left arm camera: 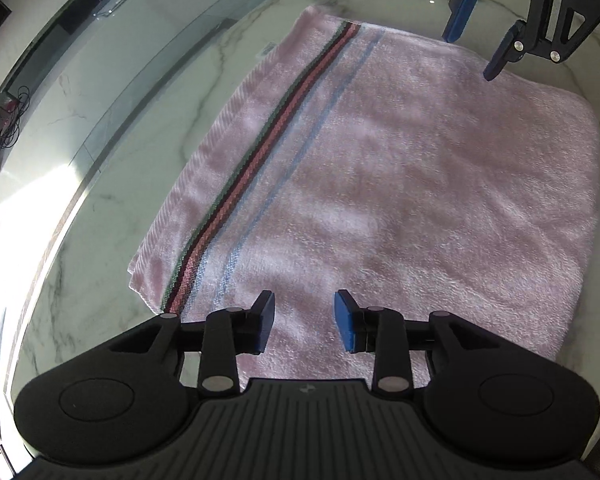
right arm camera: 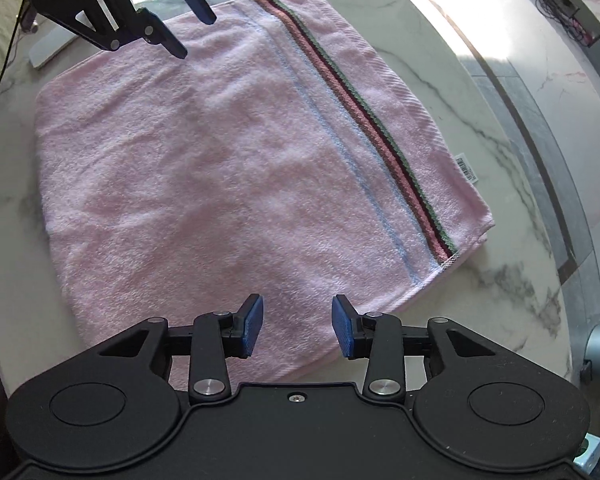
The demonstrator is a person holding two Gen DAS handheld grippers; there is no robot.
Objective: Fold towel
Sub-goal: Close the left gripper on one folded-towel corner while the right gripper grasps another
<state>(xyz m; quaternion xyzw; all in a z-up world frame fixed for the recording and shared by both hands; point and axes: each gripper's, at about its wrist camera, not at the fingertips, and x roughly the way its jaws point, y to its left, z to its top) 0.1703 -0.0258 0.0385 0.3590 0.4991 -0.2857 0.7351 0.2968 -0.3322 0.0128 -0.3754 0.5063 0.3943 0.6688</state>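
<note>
Both grippers, left (left arm camera: 305, 322) and right (right arm camera: 298, 326), hover spread over opposite towel (left arm camera: 400, 184) edges, probably ready to pinch the next fold.

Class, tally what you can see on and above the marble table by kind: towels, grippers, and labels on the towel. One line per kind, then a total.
Pink terry towel with a striped band: 1
Black two-finger grippers with blue pads, left gripper and right gripper, both open: 2
White barcode label at the towel's edge: 1
Total: 4
</note>
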